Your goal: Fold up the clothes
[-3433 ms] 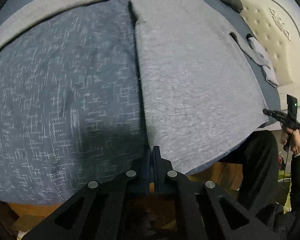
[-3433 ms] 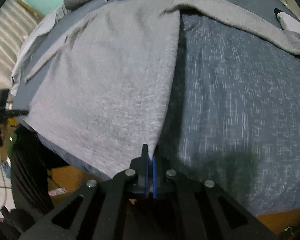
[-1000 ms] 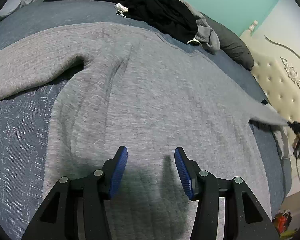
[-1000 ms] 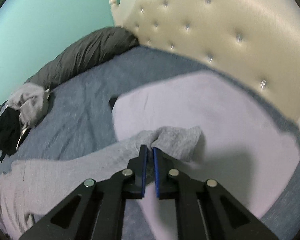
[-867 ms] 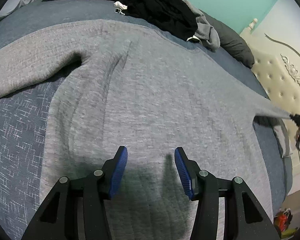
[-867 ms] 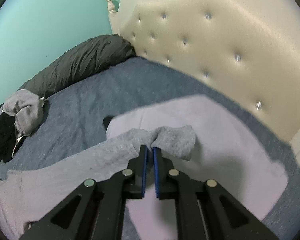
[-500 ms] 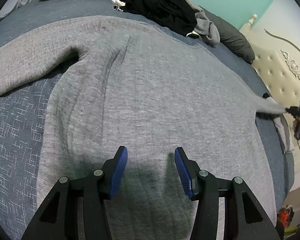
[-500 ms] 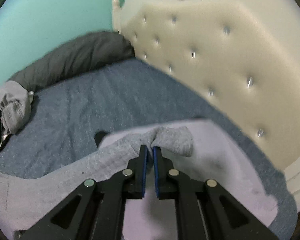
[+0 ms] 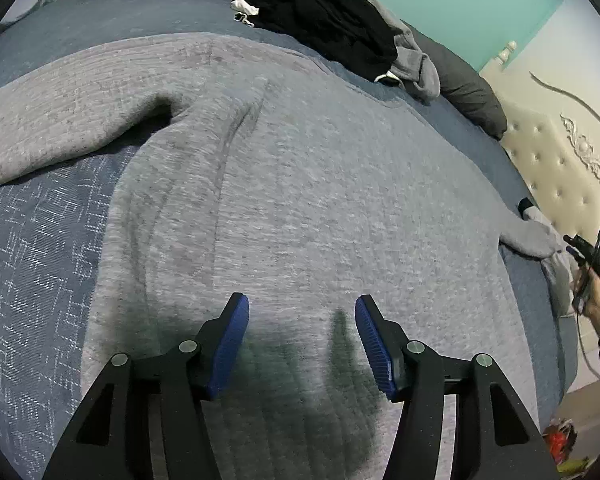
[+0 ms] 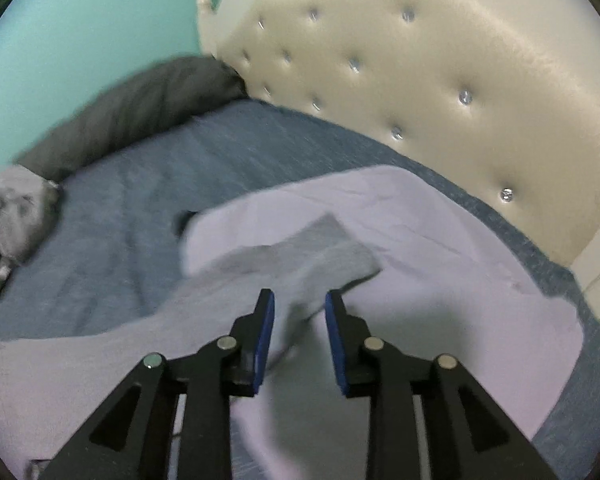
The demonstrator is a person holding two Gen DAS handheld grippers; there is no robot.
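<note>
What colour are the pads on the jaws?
Blue, set on black jaws. The left gripper in the left wrist view shows its pads most sharply.

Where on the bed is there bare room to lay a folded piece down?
Bare blue bedspread shows left of the grey sweater, below its left sleeve. Another strip lies between the sweater and the dark pillow. Crowded: the black clothes pile and the pale sheet.

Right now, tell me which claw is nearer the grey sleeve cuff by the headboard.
Right. The right claw hangs open just over the sleeve cuff; the left claw hovers open above the sweater's body, far from it.
</note>
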